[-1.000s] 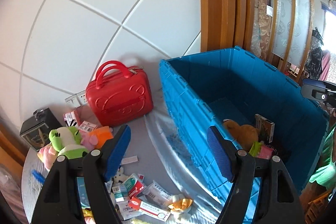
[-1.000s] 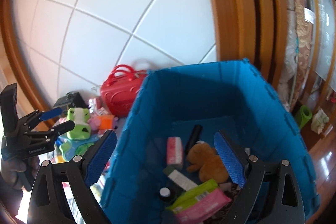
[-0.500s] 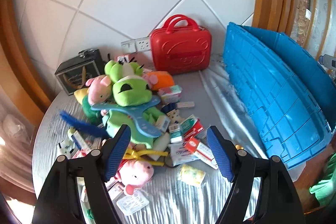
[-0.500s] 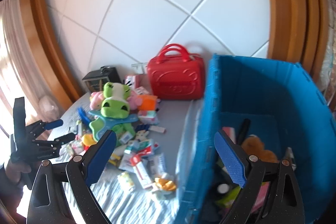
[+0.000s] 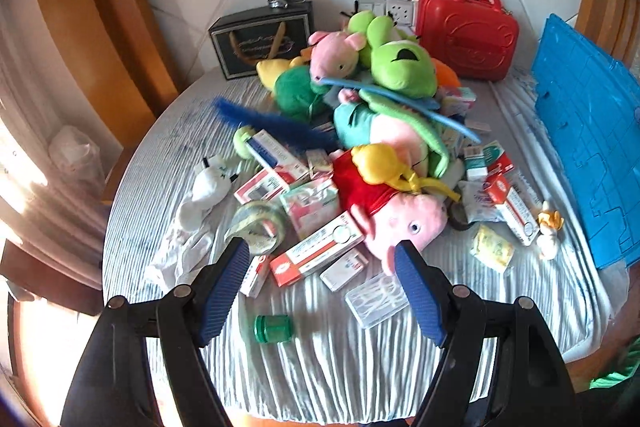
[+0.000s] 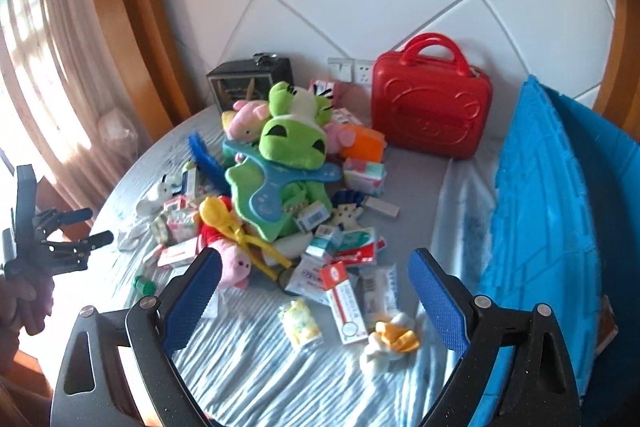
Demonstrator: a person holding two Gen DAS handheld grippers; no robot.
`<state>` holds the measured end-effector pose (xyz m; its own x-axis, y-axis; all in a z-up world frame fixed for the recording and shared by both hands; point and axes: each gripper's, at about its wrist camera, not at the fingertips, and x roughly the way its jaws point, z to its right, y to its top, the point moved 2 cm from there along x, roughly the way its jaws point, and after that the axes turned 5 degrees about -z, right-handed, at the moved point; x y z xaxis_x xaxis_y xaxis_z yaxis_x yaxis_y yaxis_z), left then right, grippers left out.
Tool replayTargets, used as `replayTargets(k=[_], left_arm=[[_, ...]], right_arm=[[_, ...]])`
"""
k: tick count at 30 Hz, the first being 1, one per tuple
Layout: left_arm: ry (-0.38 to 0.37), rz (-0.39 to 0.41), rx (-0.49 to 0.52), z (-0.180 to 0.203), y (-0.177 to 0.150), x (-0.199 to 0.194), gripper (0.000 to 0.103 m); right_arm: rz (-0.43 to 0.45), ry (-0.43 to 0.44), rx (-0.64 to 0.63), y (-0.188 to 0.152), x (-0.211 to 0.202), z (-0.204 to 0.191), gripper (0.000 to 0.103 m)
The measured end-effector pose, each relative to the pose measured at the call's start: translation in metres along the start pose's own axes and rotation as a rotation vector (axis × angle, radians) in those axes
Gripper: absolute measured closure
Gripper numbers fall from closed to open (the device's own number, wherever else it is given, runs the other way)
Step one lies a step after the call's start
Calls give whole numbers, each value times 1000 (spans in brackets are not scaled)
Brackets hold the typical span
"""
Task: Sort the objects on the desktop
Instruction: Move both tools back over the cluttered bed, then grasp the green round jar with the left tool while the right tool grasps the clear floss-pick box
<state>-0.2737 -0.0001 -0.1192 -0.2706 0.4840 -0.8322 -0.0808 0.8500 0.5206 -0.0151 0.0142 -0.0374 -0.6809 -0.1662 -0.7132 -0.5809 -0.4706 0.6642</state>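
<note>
Above the counter (image 5: 304,379), both claws wide open, gripping nothing. Left claw (image 5: 322,263) over near edge of the pile, red-white box (image 5: 316,254) and clear case (image 5: 378,301) between its fingers, pink pig plush (image 5: 400,217) just behind right fingertip. Green cap (image 5: 273,329) lying alone on striped cloth near left finger. Tape roll (image 5: 258,225) and white sock (image 5: 204,193) left of pile.

Right claw (image 6: 314,273) over right side of pile; long red-white box (image 6: 345,301), yellow packet (image 6: 300,323) and small duck toy (image 6: 390,343) between its fingers on the cloth. Left claw also visible at far left of right view (image 6: 90,225), hand-held, fingers apart.

Pile centre: green frog plush (image 6: 294,143) on top, blue hanger (image 6: 276,183) under its chin, yellow toy (image 6: 218,213) touching pig. Boxes scattered around, overlapping.

Red case (image 6: 430,103) upright against wall, behind pile. Black box (image 5: 262,39) at back left. Blue bin (image 6: 540,227) at right counter edge, just beside the loose boxes; contents mostly hidden.
</note>
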Motion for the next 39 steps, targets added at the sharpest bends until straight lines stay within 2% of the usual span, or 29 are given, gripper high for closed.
replayTargets(k=[4, 14, 23, 27, 29, 32, 37, 39], left_arm=[[9, -68, -29, -31, -33, 23, 28], [-35, -231, -24, -68, -94, 92, 28], [-97, -318, -21, -73, -106, 155, 28], [-126, -344, -32, -74, -109, 177, 28], [-136, -358, -5, -74, -111, 186, 28], [-131, -377, 2, -73, -114, 197, 29], [-132, -366, 18, -70, -116, 203, 35], [-139, -353, 23, -70, -114, 201, 53]], right_arm=[[-75, 26, -33, -10, 50, -41, 8], [-258, 81, -108, -45, 159, -123, 8], [-413, 76, -86, -75, 236, -162, 8], [-452, 64, -73, -80, 256, -172, 8], [-463, 57, -65, -81, 262, -175, 8], [-473, 42, -50, -82, 268, -177, 8], [-525, 34, 0, -90, 289, -180, 8], [-539, 27, 7, -93, 298, -183, 8]])
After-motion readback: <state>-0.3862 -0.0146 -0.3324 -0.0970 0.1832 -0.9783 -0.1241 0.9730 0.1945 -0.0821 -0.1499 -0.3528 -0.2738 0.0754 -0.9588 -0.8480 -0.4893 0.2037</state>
